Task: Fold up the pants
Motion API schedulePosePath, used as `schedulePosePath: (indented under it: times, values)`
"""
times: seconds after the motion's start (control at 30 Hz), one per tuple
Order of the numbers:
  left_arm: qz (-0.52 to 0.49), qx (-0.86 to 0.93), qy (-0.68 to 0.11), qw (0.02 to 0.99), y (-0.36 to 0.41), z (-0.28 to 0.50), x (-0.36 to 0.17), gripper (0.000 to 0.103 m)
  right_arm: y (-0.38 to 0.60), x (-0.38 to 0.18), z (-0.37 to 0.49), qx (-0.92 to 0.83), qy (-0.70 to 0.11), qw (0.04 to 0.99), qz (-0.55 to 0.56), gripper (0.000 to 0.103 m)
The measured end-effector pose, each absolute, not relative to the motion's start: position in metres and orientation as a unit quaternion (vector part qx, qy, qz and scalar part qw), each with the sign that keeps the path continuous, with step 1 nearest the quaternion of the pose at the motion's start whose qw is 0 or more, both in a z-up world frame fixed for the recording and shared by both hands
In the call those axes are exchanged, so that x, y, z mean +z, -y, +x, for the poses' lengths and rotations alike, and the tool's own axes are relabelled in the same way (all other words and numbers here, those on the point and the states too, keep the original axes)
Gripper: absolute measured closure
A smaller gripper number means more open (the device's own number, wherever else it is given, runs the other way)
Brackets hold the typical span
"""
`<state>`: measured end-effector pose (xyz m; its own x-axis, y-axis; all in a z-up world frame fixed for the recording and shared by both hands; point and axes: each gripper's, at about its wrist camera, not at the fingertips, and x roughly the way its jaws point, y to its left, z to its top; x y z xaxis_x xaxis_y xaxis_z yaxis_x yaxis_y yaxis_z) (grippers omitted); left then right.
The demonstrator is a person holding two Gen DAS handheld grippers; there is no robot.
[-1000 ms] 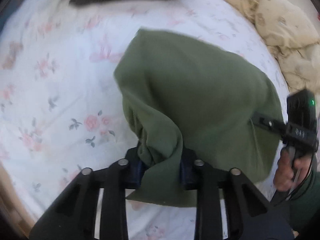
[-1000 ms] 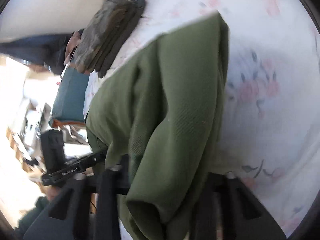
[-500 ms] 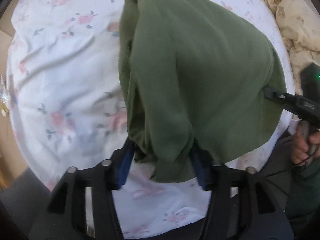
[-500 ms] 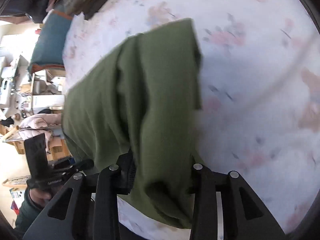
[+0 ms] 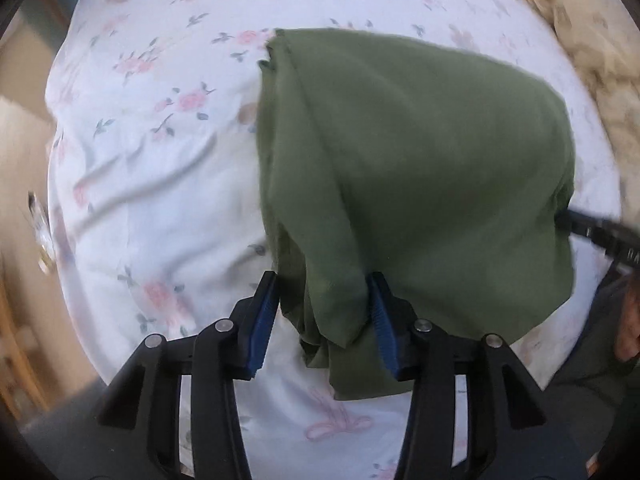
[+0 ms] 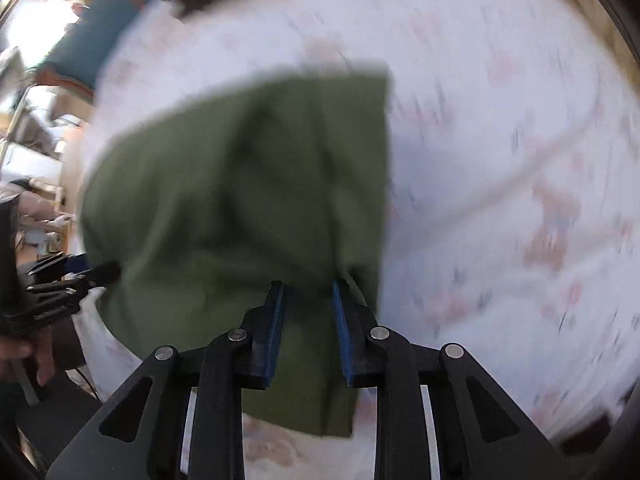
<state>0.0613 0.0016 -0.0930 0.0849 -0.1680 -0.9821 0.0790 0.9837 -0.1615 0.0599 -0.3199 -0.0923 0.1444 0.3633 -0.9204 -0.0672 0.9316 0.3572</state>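
The olive green pants (image 5: pixel 420 168) are folded into a short, thick bundle over the flowered white bedsheet (image 5: pixel 160 152). My left gripper (image 5: pixel 324 288) holds a bunched edge of the pants between its blue pads at the near left side. My right gripper (image 6: pixel 308 292) is shut on the pants' (image 6: pixel 248 184) near edge at the other side; the cloth hangs below its fingers. The right gripper's tip shows in the left wrist view (image 5: pixel 600 236) at the pants' right edge. The right wrist view is blurred by motion.
A cream rumpled duvet (image 5: pixel 592 40) lies at the far right of the bed. A teal cushion (image 6: pixel 100 40) and cluttered shelves (image 6: pixel 32 120) stand beyond the bed's left edge. The bed's near edge (image 5: pixel 100 360) runs just below my left gripper.
Both grippers have carried the pants toward the near edge of the bed and lower; the bundle now spreads flatter on the sheet. The left gripper's jaws stand wider apart than before.
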Motion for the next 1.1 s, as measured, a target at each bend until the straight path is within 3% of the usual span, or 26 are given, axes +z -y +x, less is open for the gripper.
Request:
schedulePosePath:
  times: [0.1, 0.2, 0.27, 0.53, 0.57, 0.6, 0.63, 0.67, 0.9, 1.1]
  values:
    - [-0.061, -0.104, -0.624, 0.772, -0.009, 0.061, -0.056, 0.061, 0.339, -0.056, 0.062, 0.190, -0.578, 0.773, 0.181, 0.073]
    - [-0.095, -0.116, -0.588, 0.795, -0.020, 0.066, -0.031, 0.049, 0.353, -0.035, 0.077, 0.194, -0.535, 0.801, 0.187, 0.072]
    - [-0.108, -0.098, -0.580, 0.802, -0.026, 0.084, -0.025, 0.049, 0.357, -0.039, 0.096, 0.188, -0.534, 0.801, 0.196, 0.073]
    - [-0.168, -0.085, -0.618, 0.763, -0.029, 0.131, -0.072, 0.051, 0.340, -0.082, 0.142, 0.201, -0.562, 0.766, 0.239, 0.074]
    - [-0.183, -0.091, -0.622, 0.756, -0.029, 0.134, -0.077, 0.054, 0.337, -0.085, 0.143, 0.204, -0.566, 0.764, 0.235, 0.080]
    - [-0.192, -0.094, -0.621, 0.754, -0.029, 0.131, -0.076, 0.075, 0.334, -0.086, 0.142, 0.207, -0.563, 0.766, 0.230, 0.088]
    - [-0.189, -0.106, -0.620, 0.754, -0.024, 0.131, -0.076, 0.087, 0.330, -0.081, 0.139, 0.211, -0.557, 0.773, 0.221, 0.098]
    - [-0.165, -0.109, -0.620, 0.759, -0.019, 0.130, -0.073, 0.097, 0.329, -0.075, 0.136, 0.216, -0.547, 0.780, 0.213, 0.100]
    - [-0.117, -0.102, -0.606, 0.780, -0.015, 0.119, -0.057, 0.100, 0.341, -0.047, 0.111, 0.207, -0.502, 0.813, 0.209, 0.102]
    - [-0.080, -0.081, -0.609, 0.785, -0.010, 0.118, -0.063, 0.101, 0.348, -0.087, 0.121, 0.134, -0.563, 0.788, 0.209, 0.103]
